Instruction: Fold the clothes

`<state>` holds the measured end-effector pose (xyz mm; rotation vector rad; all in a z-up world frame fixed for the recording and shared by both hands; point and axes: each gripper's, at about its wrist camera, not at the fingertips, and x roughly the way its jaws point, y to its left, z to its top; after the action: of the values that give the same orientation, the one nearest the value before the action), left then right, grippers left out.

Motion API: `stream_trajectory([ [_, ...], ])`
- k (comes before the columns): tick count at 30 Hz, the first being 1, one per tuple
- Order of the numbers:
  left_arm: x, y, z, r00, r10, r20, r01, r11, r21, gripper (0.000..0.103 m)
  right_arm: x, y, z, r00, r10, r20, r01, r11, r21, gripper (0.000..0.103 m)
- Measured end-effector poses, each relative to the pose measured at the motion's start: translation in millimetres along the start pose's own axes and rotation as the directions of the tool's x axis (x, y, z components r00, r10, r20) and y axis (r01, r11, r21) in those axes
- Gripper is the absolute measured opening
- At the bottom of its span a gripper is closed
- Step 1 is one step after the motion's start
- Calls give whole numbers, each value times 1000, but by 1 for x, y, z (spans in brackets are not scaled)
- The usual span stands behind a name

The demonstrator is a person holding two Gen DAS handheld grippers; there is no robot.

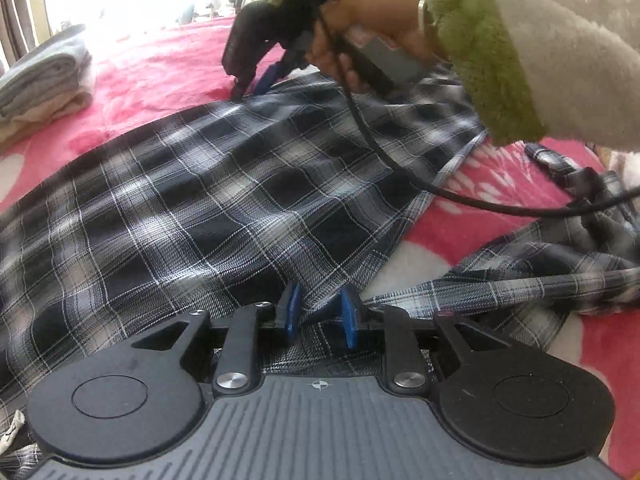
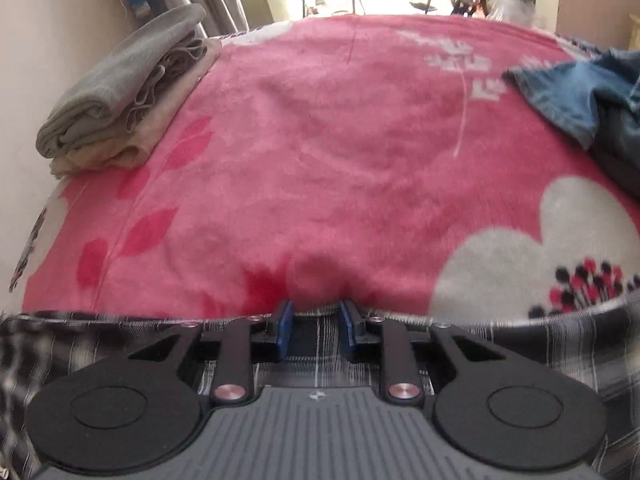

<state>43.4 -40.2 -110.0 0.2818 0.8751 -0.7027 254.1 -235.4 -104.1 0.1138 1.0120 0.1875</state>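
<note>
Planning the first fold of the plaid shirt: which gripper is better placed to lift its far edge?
Probably the right gripper: its fingertips sit at the plaid shirt's far edge. The left gripper is at the near side.

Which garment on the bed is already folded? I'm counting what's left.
The grey one, stacked on a cream piece by the wall at the pink blanket's far left. The plaid shirt lies spread out; the denim is crumpled.
</note>
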Motion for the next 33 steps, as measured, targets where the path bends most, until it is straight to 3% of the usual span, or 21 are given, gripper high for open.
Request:
stream_trajectory([
  [3, -3, -3, -5, 1000, 1, 3, -2, 1000, 14, 22, -3, 3, 4, 998, -59, 30, 60, 998, -33, 26],
  [8, -4, -5, -7, 1000, 3, 2, -3, 1000, 26, 22, -46, -21, -2, 987, -23, 157, 14, 998, 60, 27],
  [12, -3, -7, -6, 1000, 10, -7, -10, 999, 35, 22, -83, -60, -26, 983, -67, 170, 54, 995, 80, 27],
  [16, -2, -9, -5, 1000, 17, -16, -16, 999, 44, 22, -92, -128, -32, 964, -218, 151, 199, 971, 133, 27],
  [20, 0, -13, -3, 999, 34, -27, -32, 998, 55, 22, -63, -207, -23, 953, -301, 32, 284, 925, 253, 28],
  [25, 1, -22, 1, 996, 67, -55, -61, 992, 111, 22, -36, -253, 5, 939, -334, 85, 297, 909, 293, 25],
  [27, 2, -24, 2, 995, 73, -64, -65, 990, 125, 22, -36, -263, 14, 947, -310, 83, 266, 902, 341, 26],
  [30, 1, -21, 2, 995, 73, -72, -64, 990, 127, 22, -67, -269, 17, 961, -220, 166, 153, 927, 342, 26],
  [33, 2, -20, 2, 995, 65, -75, -55, 989, 134, 22, -115, -269, 9, 953, -193, 233, 136, 961, 240, 27],
])
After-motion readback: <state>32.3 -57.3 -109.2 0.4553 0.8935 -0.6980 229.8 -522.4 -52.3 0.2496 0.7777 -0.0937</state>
